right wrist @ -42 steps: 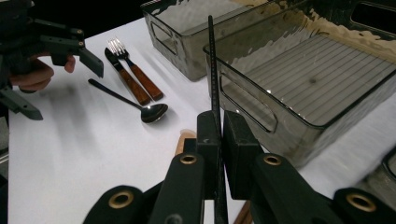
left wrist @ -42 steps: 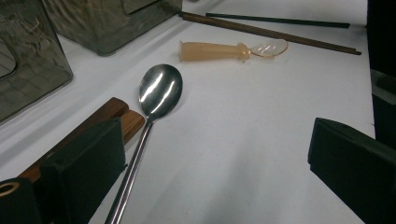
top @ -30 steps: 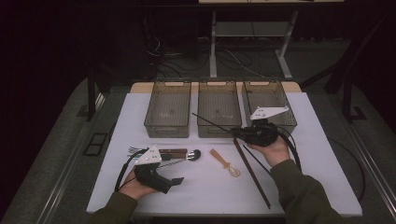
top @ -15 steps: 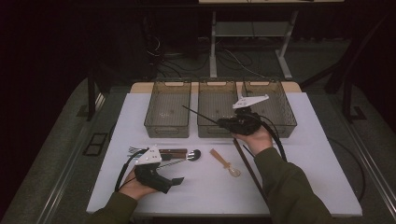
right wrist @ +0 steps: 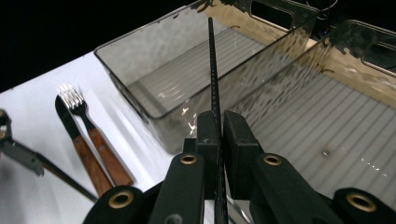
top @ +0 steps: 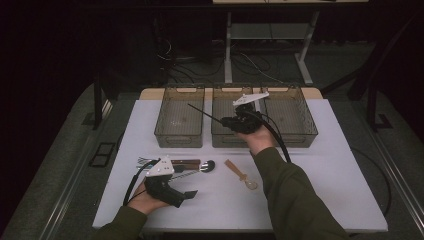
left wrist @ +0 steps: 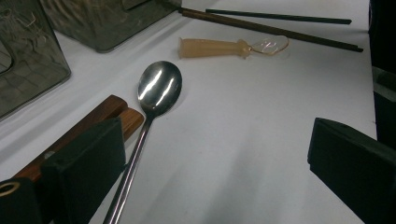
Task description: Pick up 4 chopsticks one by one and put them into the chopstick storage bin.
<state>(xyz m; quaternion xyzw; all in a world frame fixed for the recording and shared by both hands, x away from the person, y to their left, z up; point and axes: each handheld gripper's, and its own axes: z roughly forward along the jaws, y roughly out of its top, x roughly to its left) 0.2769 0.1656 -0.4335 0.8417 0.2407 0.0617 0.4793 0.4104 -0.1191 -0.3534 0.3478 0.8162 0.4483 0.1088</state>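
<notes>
Chopstick (right wrist: 214, 84), thin, black and ridged: we pinch it in our right hand-held gripper (right wrist: 217, 135) over the middle ribbed clear bin (top: 222, 131). Our left hand-held gripper (left wrist: 219, 154) gapes wide above the white surface (left wrist: 243, 140).

Setting was a lab or recording studio, not a home. The white-covered desk (top: 310, 200) stood on grey carpet amid dark surroundings, with loose cables (top: 180, 60) and a metal frame stand (top: 265, 35) behind it.
</notes>
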